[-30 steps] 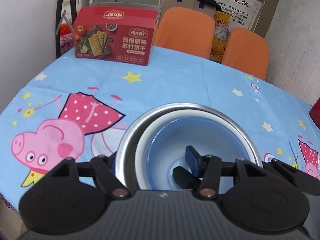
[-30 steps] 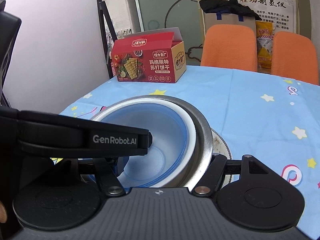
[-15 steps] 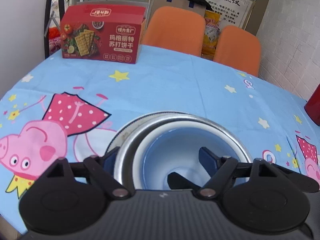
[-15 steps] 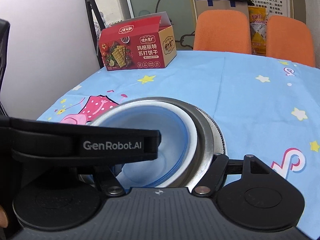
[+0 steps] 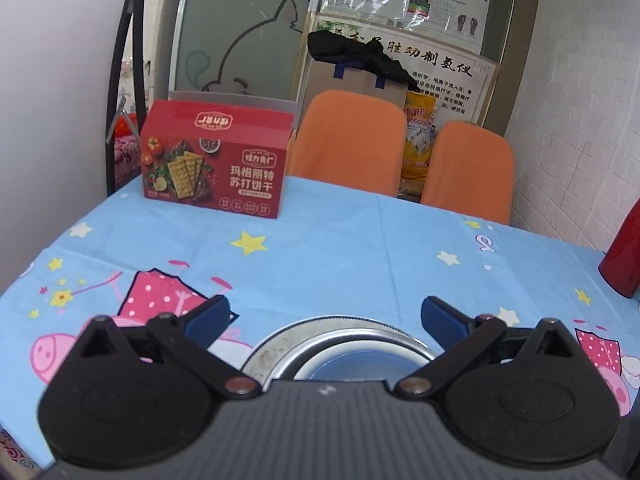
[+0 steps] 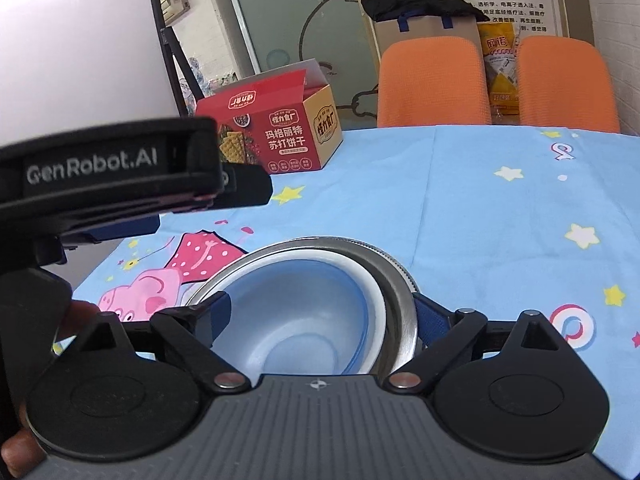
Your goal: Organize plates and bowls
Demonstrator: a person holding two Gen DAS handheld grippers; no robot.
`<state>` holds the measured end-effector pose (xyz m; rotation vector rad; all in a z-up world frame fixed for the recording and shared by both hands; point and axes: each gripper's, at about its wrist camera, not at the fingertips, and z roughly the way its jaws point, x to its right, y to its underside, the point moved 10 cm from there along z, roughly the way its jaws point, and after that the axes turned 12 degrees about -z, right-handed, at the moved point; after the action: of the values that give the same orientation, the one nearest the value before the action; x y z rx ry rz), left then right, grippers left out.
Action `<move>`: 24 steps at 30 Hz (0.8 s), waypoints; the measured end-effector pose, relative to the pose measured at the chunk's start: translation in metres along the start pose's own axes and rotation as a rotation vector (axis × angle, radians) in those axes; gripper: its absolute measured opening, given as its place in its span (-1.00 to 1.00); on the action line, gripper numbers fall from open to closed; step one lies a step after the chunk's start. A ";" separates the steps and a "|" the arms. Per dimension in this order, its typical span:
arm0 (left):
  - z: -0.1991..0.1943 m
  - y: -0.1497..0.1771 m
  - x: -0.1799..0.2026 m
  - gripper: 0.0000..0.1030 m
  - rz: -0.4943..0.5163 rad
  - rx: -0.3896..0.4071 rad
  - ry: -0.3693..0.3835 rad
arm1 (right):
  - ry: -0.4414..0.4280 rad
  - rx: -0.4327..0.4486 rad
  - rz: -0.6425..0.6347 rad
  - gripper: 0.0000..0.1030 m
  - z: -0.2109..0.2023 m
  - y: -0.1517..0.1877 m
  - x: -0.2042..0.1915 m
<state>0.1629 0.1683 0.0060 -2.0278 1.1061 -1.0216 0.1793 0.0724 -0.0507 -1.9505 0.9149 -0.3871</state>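
Observation:
A stack sits on the table: a blue-and-white bowl (image 6: 304,316) nested in a steel bowl (image 6: 400,304) on a plate whose ridged rim (image 6: 394,260) shows. In the left wrist view the steel bowl (image 5: 344,344) and plate rim (image 5: 280,332) lie just below my left gripper (image 5: 326,316), which is open, raised and empty. My right gripper (image 6: 320,316) is open, its fingers spread on either side of the stack, one finger (image 6: 430,316) outside the steel bowl. The left gripper body (image 6: 112,176) shows at the left of the right wrist view.
A red cracker box (image 5: 216,168) stands at the table's far left on the blue cartoon tablecloth (image 5: 360,248). Two orange chairs (image 5: 348,144) stand behind the table. A red container (image 5: 624,256) is at the right edge.
My left gripper opened, let go of the bowl rim and lifted up and back from the stack. My right gripper also opened and rose a little.

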 end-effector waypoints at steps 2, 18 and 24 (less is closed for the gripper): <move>-0.005 0.001 -0.002 0.96 0.004 0.004 -0.009 | 0.003 0.019 -0.002 1.00 0.001 -0.003 0.002; -0.024 0.046 0.055 0.96 0.072 -0.030 0.058 | 0.289 0.093 0.089 1.00 -0.085 0.023 0.097; -0.051 0.082 0.083 0.97 0.156 -0.033 0.096 | 0.395 0.099 0.139 1.00 -0.126 0.046 0.124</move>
<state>0.1156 0.0505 -0.0040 -1.9004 1.3168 -1.0355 0.1682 -0.1093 -0.0346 -1.7376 1.2496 -0.7382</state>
